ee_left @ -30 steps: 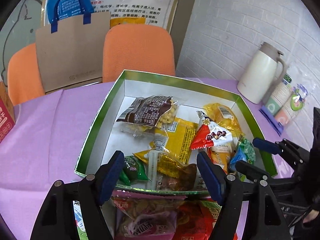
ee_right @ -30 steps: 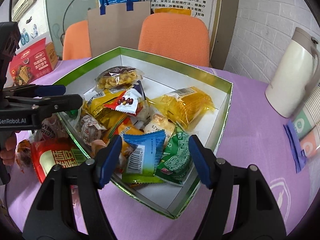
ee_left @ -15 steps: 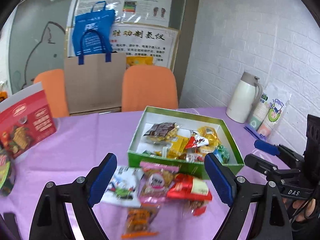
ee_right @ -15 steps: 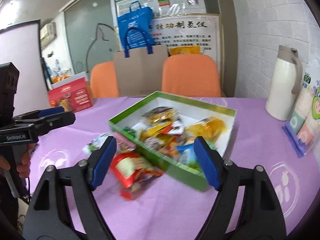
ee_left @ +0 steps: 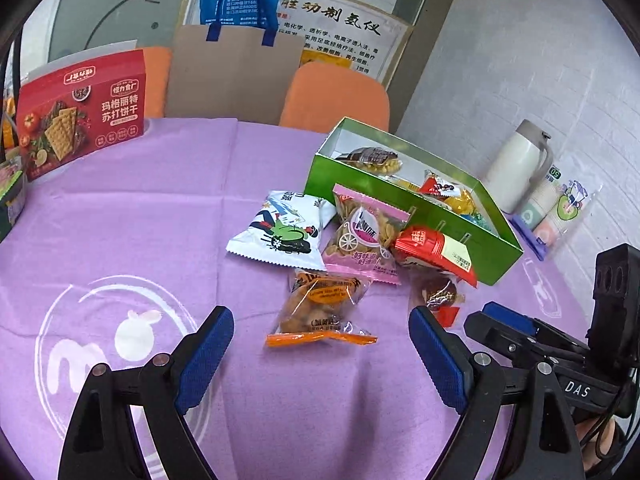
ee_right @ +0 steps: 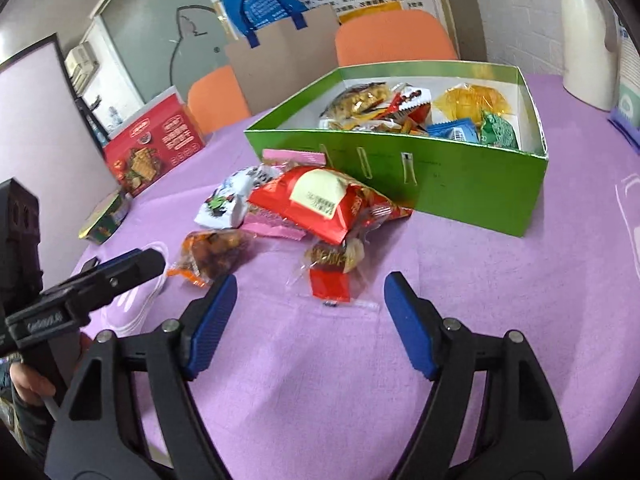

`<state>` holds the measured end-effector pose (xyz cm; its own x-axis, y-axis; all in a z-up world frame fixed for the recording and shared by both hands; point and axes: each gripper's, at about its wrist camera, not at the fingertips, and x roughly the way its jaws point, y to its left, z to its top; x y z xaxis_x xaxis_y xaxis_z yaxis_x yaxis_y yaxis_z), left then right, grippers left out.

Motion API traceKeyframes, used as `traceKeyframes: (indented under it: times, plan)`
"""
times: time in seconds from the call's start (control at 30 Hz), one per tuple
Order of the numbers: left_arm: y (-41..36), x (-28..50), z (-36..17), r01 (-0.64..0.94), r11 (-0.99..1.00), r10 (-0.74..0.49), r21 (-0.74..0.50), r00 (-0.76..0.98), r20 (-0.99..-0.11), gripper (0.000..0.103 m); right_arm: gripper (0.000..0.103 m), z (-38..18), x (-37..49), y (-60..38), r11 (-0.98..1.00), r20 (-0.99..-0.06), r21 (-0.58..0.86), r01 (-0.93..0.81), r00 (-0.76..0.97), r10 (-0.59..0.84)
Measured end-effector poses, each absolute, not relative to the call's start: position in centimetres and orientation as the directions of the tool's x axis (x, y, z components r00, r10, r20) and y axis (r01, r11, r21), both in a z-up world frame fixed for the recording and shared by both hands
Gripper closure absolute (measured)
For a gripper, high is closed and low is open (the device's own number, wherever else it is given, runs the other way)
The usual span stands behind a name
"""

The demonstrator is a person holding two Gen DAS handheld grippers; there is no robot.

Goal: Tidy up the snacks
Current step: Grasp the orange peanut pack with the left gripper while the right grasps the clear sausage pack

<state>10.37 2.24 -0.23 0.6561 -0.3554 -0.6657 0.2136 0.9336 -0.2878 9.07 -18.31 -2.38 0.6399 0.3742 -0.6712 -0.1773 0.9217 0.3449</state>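
A green box [ee_left: 472, 236] [ee_right: 460, 176] holding several snack packets stands on the purple tablecloth. In front of it lie loose packets: a white one [ee_left: 280, 232], a pink one [ee_left: 362, 236], a red one [ee_left: 434, 250] [ee_right: 320, 200], an orange-sealed clear one [ee_left: 320, 304] [ee_right: 212, 254] and a small clear one with a red tab [ee_right: 334, 268]. My left gripper [ee_left: 320, 354] is open, just short of the orange-sealed packet. My right gripper [ee_right: 310, 316] is open, just short of the red-tab packet. Both are empty.
A red cracker box [ee_left: 80, 112] [ee_right: 156, 148] stands at the table's left. A white thermos [ee_left: 520, 168] and a sleeve of paper cups [ee_left: 560, 208] sit right of the green box. Orange chairs [ee_left: 336, 96] and a brown paper bag [ee_left: 236, 72] are behind the table.
Both grippers have pulled back from over the box toward the table's near side and lowered. The loose packets now lie ahead of them. Both stayed open and empty.
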Motion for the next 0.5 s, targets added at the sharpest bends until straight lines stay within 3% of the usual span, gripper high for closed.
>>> traceKeyframes:
  times: [0.07, 0.13, 0.2, 0.3, 0.5]
  plan:
    - [2.0, 11.1, -0.6, 0.212, 0.935, -0.351, -0.283, 0.648, -0.676, 0.012, 0.027, -3.0, 10.4, -18.4, 0.929, -0.692, 0.351, -0.119, 0.635, 0.343]
    - [1.5, 11.9, -1.2, 0.205, 0.942, -0.335, -0.267, 0.639, -0.693, 0.012, 0.033, -3.8, 11.4, -18.3, 0.927, -0.701, 0.364, -0.093, 0.628, 0.338]
    - [1.1, 12.4, -1.9, 0.208, 0.945, -0.326, -0.252, 0.622, -0.712, 0.012, 0.054, -4.6, 12.2, -18.0, 0.936, -0.728, 0.345, -0.073, 0.608, 0.316]
    - [1.0, 12.7, -2.3, 0.220, 0.942, -0.336, -0.254, 0.615, -0.713, 0.012, 0.065, -4.4, 11.8, -18.4, 0.939, -0.731, 0.333, -0.090, 0.604, 0.317]
    - [1.0, 12.6, -2.0, 0.239, 0.936, -0.352, -0.258, 0.615, -0.706, 0.018, 0.065, -4.1, 8.5, -20.6, 0.941, -0.739, 0.329, -0.082, 0.598, 0.311]
